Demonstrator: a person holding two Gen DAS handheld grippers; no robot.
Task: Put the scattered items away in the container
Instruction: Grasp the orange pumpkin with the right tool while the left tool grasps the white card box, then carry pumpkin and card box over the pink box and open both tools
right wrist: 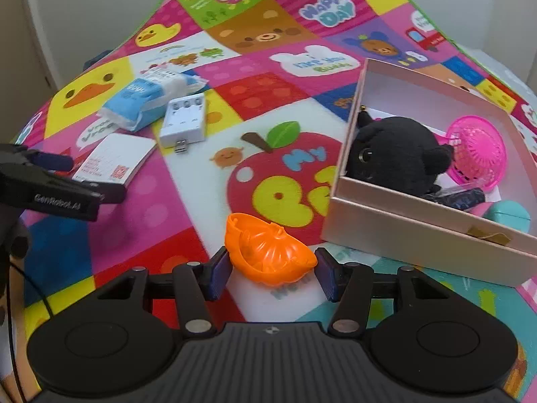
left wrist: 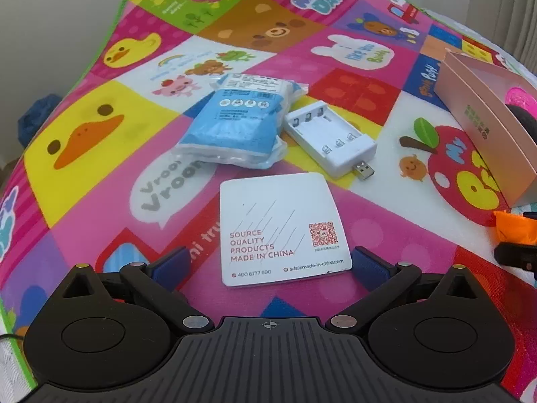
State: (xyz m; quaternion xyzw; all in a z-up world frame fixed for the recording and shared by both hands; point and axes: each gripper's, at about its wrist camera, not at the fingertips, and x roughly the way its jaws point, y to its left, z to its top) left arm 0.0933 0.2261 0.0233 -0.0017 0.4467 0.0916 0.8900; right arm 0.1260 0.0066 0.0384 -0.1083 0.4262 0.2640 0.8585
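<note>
My left gripper (left wrist: pixel 270 265) is open, its blue pads either side of the near edge of a white square card pad (left wrist: pixel 282 228) lying on the mat. Behind it lie a blue tissue pack (left wrist: pixel 231 127) and a white battery charger (left wrist: pixel 330 139). My right gripper (right wrist: pixel 273 273) is open around an orange plastic shell (right wrist: pixel 268 252) on the mat; the pads stand close beside it. The pink cardboard box (right wrist: pixel 419 235) to the right holds a black plush toy (right wrist: pixel 396 154) and a pink plastic shell (right wrist: pixel 476 151).
Everything lies on a colourful cartoon play mat (left wrist: pixel 100 201). The left gripper shows in the right wrist view (right wrist: pixel 53 168) at the left, by the card pad (right wrist: pixel 114 163). The box wall (left wrist: pixel 486 127) stands at the right of the left wrist view.
</note>
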